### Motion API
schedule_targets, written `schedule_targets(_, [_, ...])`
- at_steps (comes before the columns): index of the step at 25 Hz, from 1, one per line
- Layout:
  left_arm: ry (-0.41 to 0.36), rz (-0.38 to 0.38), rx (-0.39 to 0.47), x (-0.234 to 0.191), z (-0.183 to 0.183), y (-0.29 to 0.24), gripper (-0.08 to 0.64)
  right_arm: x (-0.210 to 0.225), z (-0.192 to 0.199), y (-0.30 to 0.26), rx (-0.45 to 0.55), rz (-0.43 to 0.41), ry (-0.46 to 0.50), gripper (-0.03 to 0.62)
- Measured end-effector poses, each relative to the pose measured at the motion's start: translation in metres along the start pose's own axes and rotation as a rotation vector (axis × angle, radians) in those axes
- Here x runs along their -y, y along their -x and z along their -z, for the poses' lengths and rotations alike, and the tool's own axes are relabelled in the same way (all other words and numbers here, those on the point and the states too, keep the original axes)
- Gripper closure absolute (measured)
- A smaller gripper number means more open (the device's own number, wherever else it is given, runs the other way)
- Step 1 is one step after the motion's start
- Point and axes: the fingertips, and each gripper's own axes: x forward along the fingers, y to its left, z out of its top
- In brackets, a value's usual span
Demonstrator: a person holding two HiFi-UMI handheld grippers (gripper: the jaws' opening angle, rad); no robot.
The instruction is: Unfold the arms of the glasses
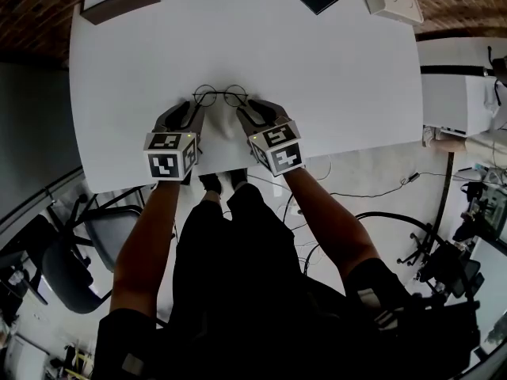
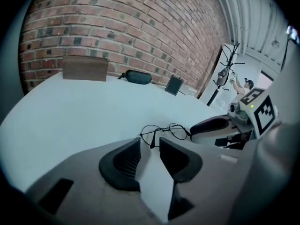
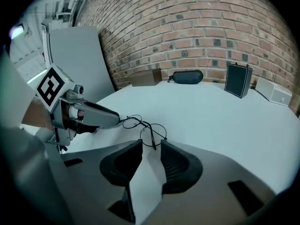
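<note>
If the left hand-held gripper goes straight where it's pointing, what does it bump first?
Probably the glasses. One thin arm of theirs lies just ahead of the left hand-held gripper and its open jaws, though depth is hard to judge.

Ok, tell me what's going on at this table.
A person holds a gripper in each hand over a white table, flanking round wire-rimmed glasses lying on it. The left gripper and right gripper each have jaws apart, gripping nothing, with a temple arm tip just in front of them. Both arms look already swung out.
</note>
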Motion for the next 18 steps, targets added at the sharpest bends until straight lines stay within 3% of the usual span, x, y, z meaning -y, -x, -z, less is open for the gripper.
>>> schedule_targets(5, [-0.057, 0.023, -0.012, 0.006, -0.002, -0.007, 0.437, 0.005, 0.002, -0.005, 0.000, 0.017, 0.006, 0.491])
schedule_targets(13, [-0.195, -0.012, -0.114, 0.008, 0.011, -0.016, 0.489, 0.006, 0.003, -0.008, -0.011, 0.046, 0.033, 0.535])
schedule_targets(18, [-0.191, -0.020, -0.123, 0.005, 0.009, -0.018, 0.522, 0.006, 0.003, -0.009, -0.017, 0.045, 0.034, 0.558])
